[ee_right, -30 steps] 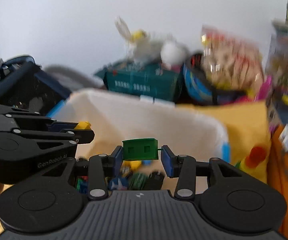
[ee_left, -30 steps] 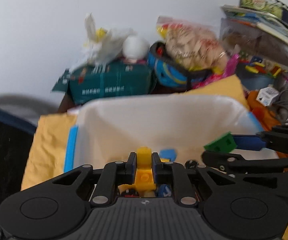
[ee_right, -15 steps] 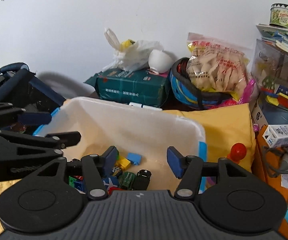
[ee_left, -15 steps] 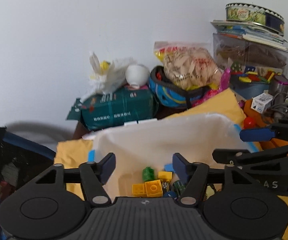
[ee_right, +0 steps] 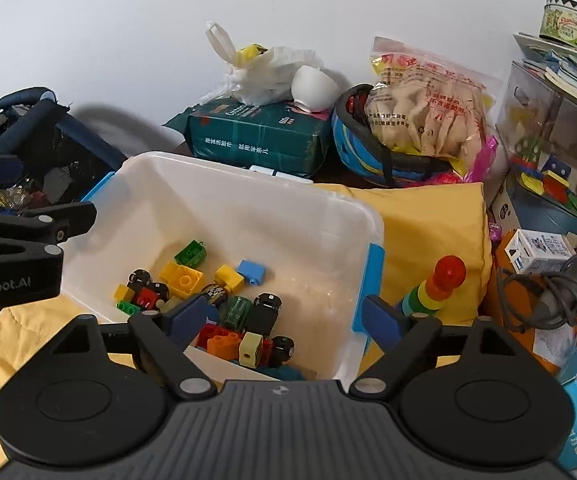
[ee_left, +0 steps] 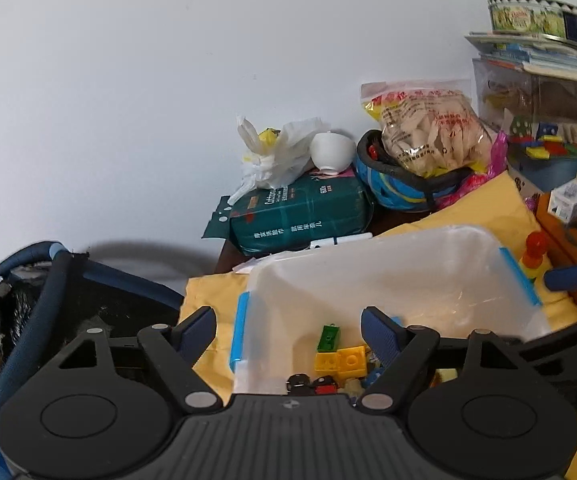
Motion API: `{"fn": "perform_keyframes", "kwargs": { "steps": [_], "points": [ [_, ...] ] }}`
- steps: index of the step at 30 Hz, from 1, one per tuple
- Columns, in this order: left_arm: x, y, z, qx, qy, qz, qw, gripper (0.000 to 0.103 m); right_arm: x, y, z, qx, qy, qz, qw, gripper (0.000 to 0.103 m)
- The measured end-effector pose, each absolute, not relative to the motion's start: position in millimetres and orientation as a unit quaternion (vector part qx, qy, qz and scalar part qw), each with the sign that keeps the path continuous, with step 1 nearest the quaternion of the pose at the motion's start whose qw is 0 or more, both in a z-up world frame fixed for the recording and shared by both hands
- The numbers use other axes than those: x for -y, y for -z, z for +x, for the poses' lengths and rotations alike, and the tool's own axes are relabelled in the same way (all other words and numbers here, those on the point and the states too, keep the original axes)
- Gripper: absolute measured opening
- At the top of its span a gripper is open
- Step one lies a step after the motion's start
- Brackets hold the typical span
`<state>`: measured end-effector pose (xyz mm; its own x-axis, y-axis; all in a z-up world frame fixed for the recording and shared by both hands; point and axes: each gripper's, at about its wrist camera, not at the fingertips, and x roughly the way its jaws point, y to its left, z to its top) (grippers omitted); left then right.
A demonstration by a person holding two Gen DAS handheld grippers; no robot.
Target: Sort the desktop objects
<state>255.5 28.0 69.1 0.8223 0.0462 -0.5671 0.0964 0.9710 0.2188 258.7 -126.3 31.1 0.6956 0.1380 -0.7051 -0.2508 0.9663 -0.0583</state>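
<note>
A translucent white bin (ee_right: 248, 200) with blue latches stands on a yellow cloth (ee_right: 420, 224). Toy bricks and small cars lie on its floor. Among them are a yellow brick (ee_right: 180, 276) and a green brick (ee_right: 190, 254), which in the left wrist view lie side by side as the yellow brick (ee_left: 340, 360) and green brick (ee_left: 328, 338). My left gripper (ee_left: 288, 320) hovers over the bin's (ee_left: 368, 252) left wall, its jaws opening with nothing between them. My right gripper (ee_right: 284, 308) is open and empty above the bin's right side.
Behind the bin sit a green tissue pack (ee_right: 256, 140), a white plastic bag (ee_right: 260, 68), an upturned bowl (ee_right: 312, 88) and a blue helmet (ee_right: 360, 152) holding a snack bag. A ring-stacking toy (ee_right: 436, 284), boxes and cables crowd the right. A dark basket (ee_left: 48, 300) stands left.
Both grippers opened and let their bricks drop: the yellow one from the left, the green one from the right. Both now lie in the bin. The left gripper rose and drew back.
</note>
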Motion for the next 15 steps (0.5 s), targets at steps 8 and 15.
{"fn": "perform_keyframes", "kwargs": {
  "steps": [8,15],
  "points": [
    [-25.4,-69.7,258.8,-0.317,0.004,0.092,0.944,0.082,123.3,-28.7,251.8,-0.379,-0.116,-0.071,0.915,0.088],
    [-28.6,-66.6,257.2,-0.324,0.016,0.084,0.942,0.084,120.7,-23.1,246.1,-0.384,-0.118,-0.073,0.913,0.088]
  ]
}}
